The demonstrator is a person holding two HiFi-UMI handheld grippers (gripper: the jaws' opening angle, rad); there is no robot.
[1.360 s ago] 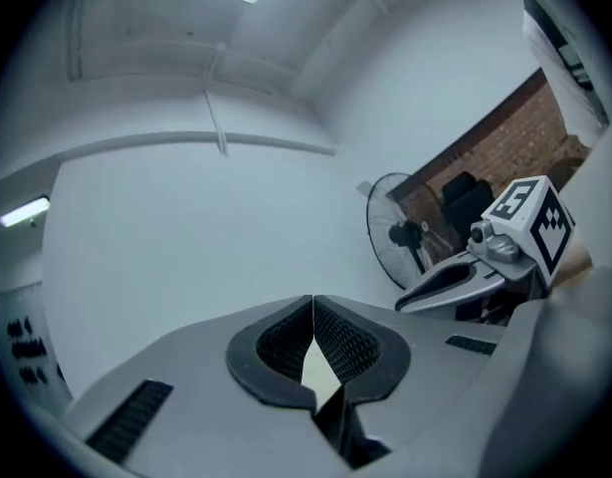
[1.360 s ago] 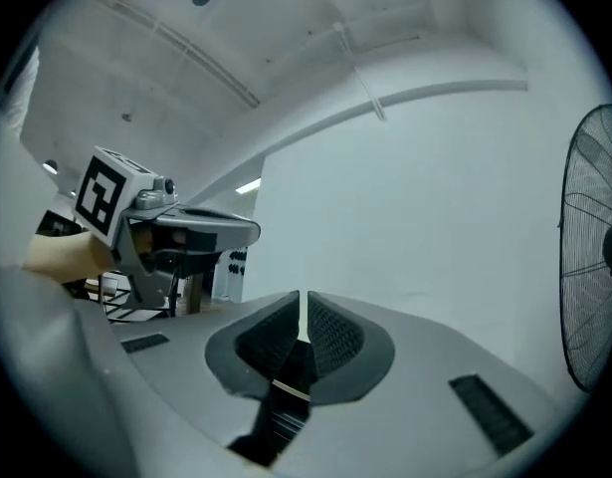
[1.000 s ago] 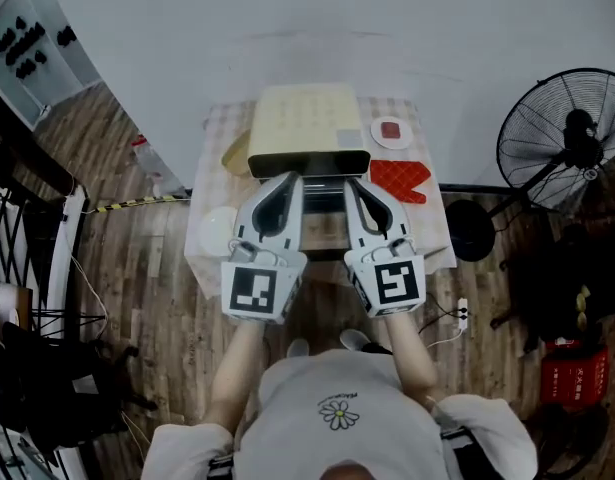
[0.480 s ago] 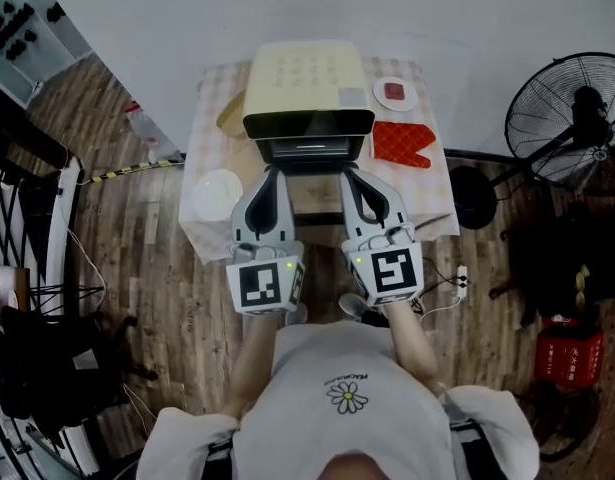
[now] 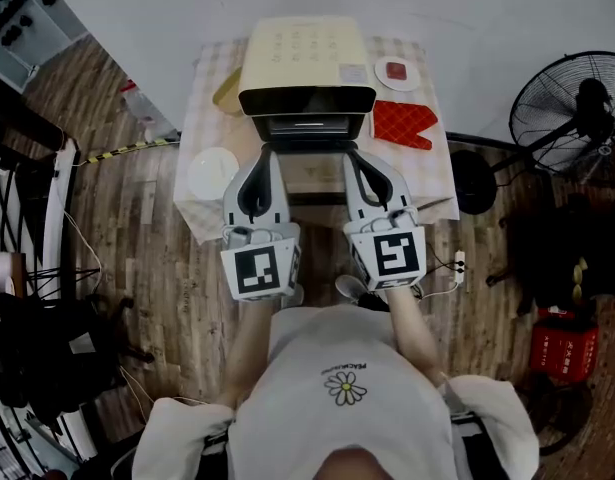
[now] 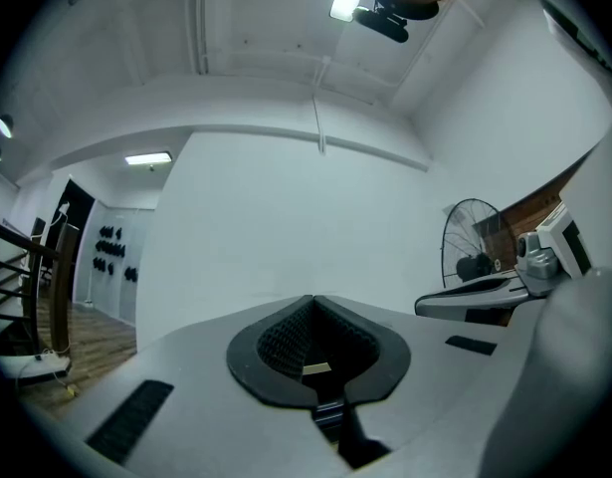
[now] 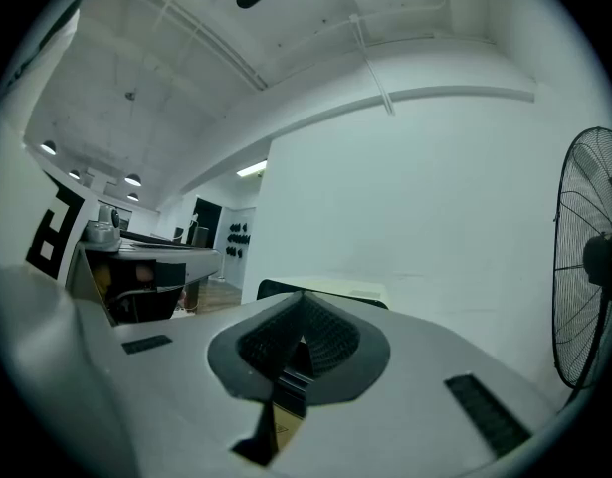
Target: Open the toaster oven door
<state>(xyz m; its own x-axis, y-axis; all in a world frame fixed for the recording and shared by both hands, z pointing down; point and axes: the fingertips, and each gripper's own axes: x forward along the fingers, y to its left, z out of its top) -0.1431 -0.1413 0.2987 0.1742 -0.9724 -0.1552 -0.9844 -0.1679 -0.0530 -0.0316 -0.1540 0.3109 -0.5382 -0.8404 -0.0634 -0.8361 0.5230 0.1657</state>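
Hovering side by side over the table [image 5: 434, 183], the left gripper [image 5: 269, 154] and right gripper [image 5: 351, 154] both have jaws pressed together, with nothing between them. Their tips sit just in front of the oven [image 5: 305, 60], which stands at the table's far edge with its dark front facing the person. A flat tan panel [image 5: 312, 175] lies between the grippers — the door lying open or a board, I cannot tell. If the door is up, the best move, I judge, is to part one gripper's jaws, pinch the door's top edge, and draw it out and down in an arc — steadily, clear of the mitt [image 5: 404, 125] and plate [image 5: 213, 173].
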